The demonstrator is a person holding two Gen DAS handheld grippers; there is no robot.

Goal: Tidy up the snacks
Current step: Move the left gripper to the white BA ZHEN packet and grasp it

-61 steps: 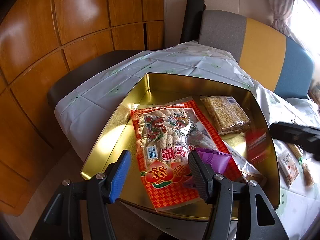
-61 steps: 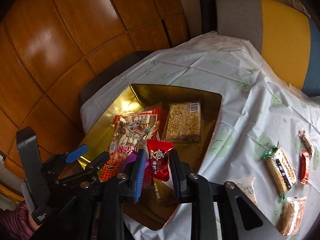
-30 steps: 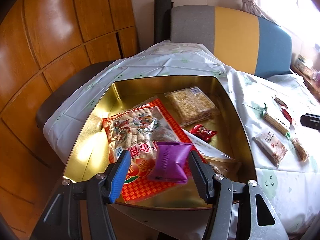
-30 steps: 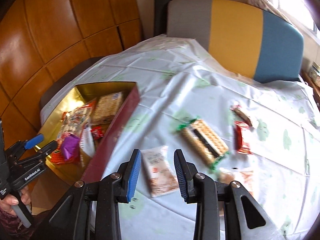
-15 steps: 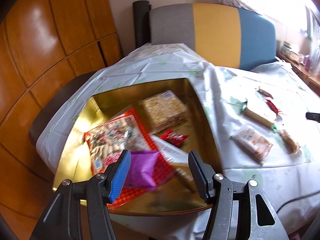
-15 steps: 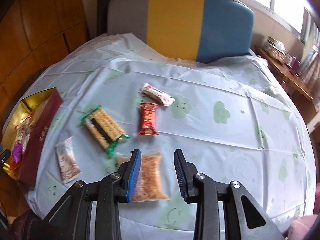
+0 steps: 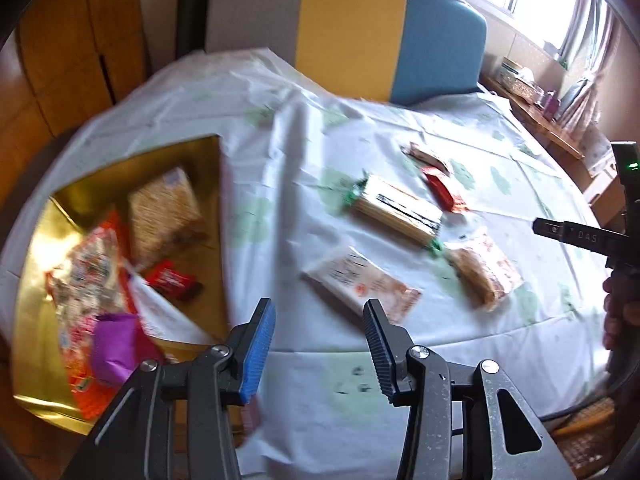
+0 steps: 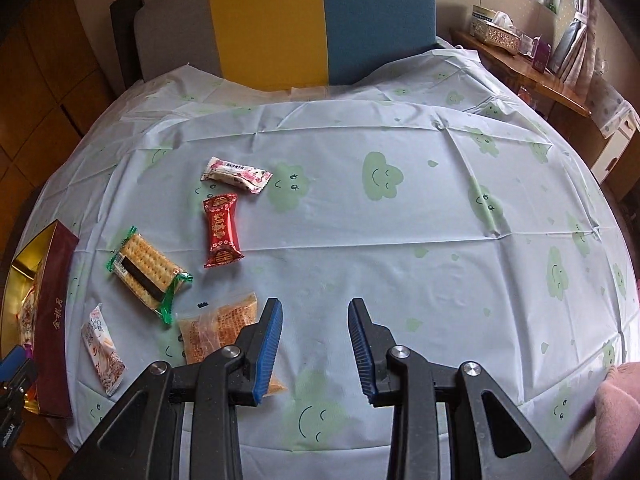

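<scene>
In the left wrist view, the left gripper (image 7: 318, 320) fills the bottom centre, its jaws closing with nothing between them, only tablecloth (image 7: 304, 128) behind the gap. The gold tin (image 7: 36, 384) lies at the left edge and holds five packets I can count: a brown brittle bar (image 7: 162, 210) running top to bottom, a large red-and-white packet (image 7: 86, 280), a small red candy (image 7: 170, 280), a purple packet (image 7: 116, 344) and a white wrapper (image 7: 160, 320). Five loose snacks lie to the right on the cloth; the cracker pack (image 7: 394, 210) has its long axis slanting from upper left to lower right, and the white packet (image 7: 360, 280) just above the fingertips slants the same way. In the right wrist view, the right gripper (image 8: 314, 336) sits at the bottom centre, jaws apart and empty over bare cloth. The same five snacks lie in the left half: a pink-and-white bar (image 8: 236, 174) nearly level, a red candy pack (image 8: 222, 230) upright along the frame, the green-ended crackers (image 8: 146, 274) slanting to the lower right, an orange cake packet (image 8: 224, 324) partly behind the left finger, and a white packet (image 8: 102, 354) close to the tin's maroon wall (image 8: 54, 320).
</scene>
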